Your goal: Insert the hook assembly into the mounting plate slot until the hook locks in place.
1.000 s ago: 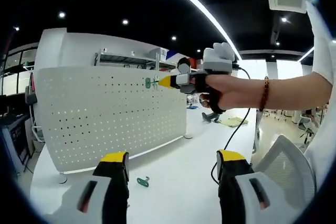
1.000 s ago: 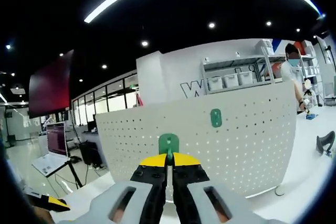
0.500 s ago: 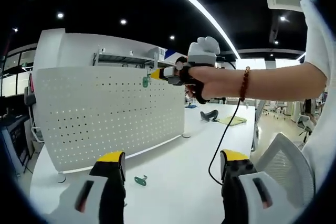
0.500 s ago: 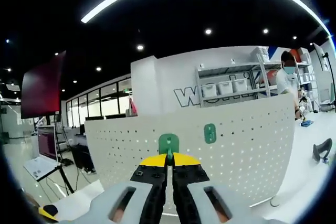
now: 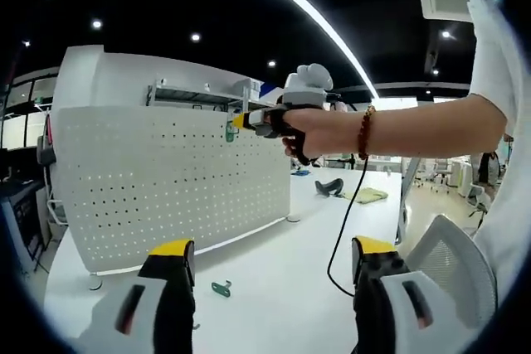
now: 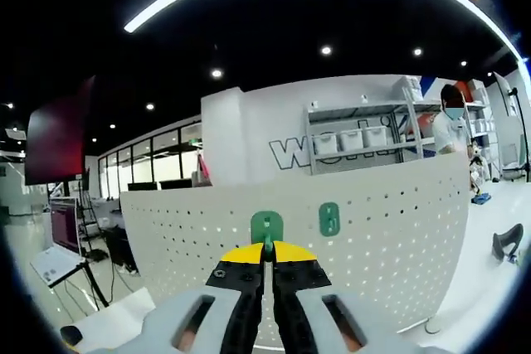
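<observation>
The right gripper (image 6: 265, 256) has its jaws pressed together on a green hook (image 6: 266, 226), whose flat tab stands upright just above the yellow tips. Straight ahead along the jaws is the white pegboard (image 6: 390, 221), standing upright on the table (image 5: 282, 275); the hook's tab faces its holes squarely, so the coming push runs forward along the gripper's own axis. How much gap remains between hook and board cannot be told from the right gripper view. In the left gripper view this gripper (image 5: 249, 119) reaches in from the right with the hook at the board's upper edge, very close to it or touching.

A second green hook (image 6: 329, 219) already sits on the board, just to the right of the held one.

The left gripper (image 5: 270, 259) is wide open and holds nothing, low over the table and well back from the board. A third hook (image 5: 220, 289) lies flat on the table between its jaws, so the right hand is plainly the nearer for the insertion.
</observation>
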### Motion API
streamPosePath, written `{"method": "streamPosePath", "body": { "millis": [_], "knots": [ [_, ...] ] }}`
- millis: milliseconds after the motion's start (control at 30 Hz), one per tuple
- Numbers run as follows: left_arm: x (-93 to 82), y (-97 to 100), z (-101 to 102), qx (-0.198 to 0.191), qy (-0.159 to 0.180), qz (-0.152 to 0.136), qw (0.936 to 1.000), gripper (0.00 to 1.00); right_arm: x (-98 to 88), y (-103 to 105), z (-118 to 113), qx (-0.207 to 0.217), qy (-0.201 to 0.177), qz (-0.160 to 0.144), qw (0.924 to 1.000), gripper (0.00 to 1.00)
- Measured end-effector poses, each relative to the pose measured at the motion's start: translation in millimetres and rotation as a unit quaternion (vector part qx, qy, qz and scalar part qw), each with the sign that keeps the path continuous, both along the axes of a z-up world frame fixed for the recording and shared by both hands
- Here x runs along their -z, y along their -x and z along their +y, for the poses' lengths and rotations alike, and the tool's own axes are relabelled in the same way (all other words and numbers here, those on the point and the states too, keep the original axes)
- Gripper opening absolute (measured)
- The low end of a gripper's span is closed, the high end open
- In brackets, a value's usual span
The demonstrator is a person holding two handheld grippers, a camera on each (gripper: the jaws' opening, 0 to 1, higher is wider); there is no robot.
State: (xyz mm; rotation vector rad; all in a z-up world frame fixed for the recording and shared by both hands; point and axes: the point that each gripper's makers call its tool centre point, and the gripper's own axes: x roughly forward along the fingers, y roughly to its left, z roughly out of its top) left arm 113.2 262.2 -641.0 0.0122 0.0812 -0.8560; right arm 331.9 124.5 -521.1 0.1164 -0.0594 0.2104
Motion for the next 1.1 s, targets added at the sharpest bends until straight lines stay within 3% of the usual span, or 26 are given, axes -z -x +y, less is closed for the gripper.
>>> {"method": "streamPosePath", "body": {
  "millis": [1100],
  "knots": [
    [16.5,-11.0,2,0.015,-0.001,0.023,0.9996,0.8,0.8,-52,-3,0.024,0.033,0.01,0.9991,0.01]
  ]
}}
